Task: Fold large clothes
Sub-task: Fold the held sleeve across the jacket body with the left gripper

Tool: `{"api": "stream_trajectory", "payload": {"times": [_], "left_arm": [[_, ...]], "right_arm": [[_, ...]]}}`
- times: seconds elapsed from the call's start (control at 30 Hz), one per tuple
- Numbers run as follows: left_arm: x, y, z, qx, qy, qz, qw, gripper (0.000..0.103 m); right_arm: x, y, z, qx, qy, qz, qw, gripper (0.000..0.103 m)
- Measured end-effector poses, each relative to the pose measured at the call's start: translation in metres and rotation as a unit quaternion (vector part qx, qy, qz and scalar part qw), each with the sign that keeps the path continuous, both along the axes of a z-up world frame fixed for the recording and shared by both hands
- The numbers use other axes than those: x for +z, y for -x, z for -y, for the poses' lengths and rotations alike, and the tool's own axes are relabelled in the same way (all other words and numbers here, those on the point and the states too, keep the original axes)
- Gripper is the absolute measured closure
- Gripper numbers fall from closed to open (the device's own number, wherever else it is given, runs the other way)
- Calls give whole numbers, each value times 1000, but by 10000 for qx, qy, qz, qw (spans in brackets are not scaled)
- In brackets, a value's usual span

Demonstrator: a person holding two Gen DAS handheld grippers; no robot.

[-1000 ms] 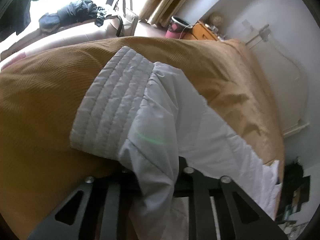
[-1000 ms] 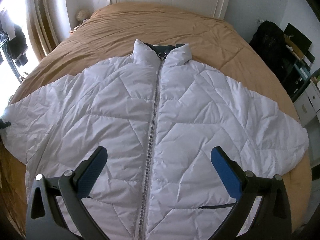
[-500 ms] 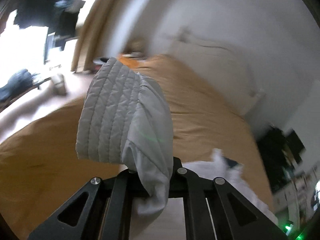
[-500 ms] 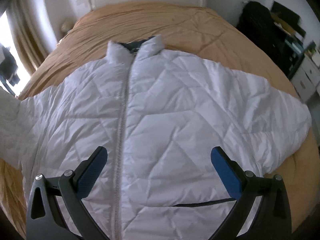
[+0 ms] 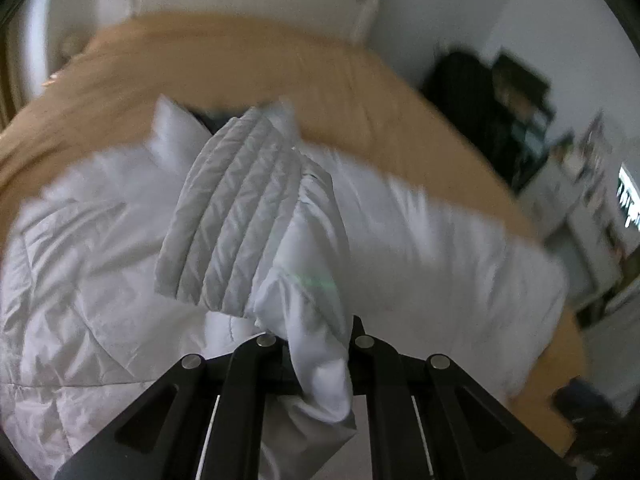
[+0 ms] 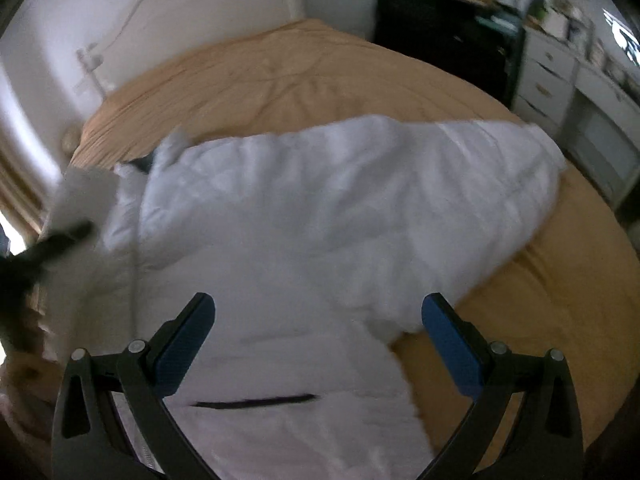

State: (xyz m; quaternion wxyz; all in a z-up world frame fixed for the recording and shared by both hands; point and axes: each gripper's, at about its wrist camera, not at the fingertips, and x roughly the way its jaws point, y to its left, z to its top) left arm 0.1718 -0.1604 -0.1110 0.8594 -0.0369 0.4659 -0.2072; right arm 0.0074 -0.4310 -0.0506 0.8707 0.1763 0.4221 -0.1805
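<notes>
A white quilted jacket (image 6: 320,216) lies front-up on the tan bedspread (image 6: 304,80). My left gripper (image 5: 312,344) is shut on the jacket's left sleeve near its ribbed cuff (image 5: 236,216) and holds it in the air over the jacket body (image 5: 440,256). That gripper and the lifted sleeve show blurred at the left edge of the right wrist view (image 6: 60,236). My right gripper (image 6: 316,340) is open and empty, hovering over the jacket's lower right front, near a dark pocket slit (image 6: 256,402). The right sleeve (image 6: 516,176) lies spread out on the bed.
A white headboard (image 6: 180,12) stands at the far end of the bed. A dark bag (image 6: 436,28) and white drawers (image 6: 560,80) stand to the right of the bed. Curtains (image 6: 16,184) hang at the left.
My left gripper has lifted the sleeve off the bed's left side and swung it right, over the jacket body. My right gripper has turned to the right, still open.
</notes>
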Motion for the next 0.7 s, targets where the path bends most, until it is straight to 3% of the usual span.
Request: {"api": "stream_trajectory", "payload": {"times": [0.13, 0.23, 0.3, 0.33, 0.4, 0.43, 0.47, 0.63, 0.7], "left_arm": [[-59, 7, 39, 17, -611, -286, 9977, 96], [-67, 13, 43, -124, -876, -53, 9961, 93], [-67, 15, 46, -256, -991, 11, 9947, 88], [-67, 15, 49, -314, -998, 2, 9945, 79], [-66, 17, 44, -377, -885, -117, 9953, 53], [-65, 18, 47, -431, -734, -247, 9961, 32], [-60, 24, 46, -450, -650, -308, 9964, 18], [-27, 55, 26, -626, -33, -705, 9955, 17], [-2, 63, -1, -542, 339, -465, 9969, 17]], "right_arm": [[-20, 13, 27, -328, -151, -198, 9992, 0], [-31, 22, 41, -442, -377, -218, 9981, 0], [-37, 22, 45, -486, -469, -253, 9974, 0], [-39, 23, 45, -492, -483, -276, 9972, 0], [-42, 21, 45, -478, -522, -330, 9969, 0], [-43, 20, 44, -469, -547, -338, 9968, 0], [-43, 19, 43, -451, -567, -326, 9968, 0], [-32, 18, 33, -344, -343, -257, 9985, 0], [-23, 18, 27, -287, -204, -154, 9993, 0]]}}
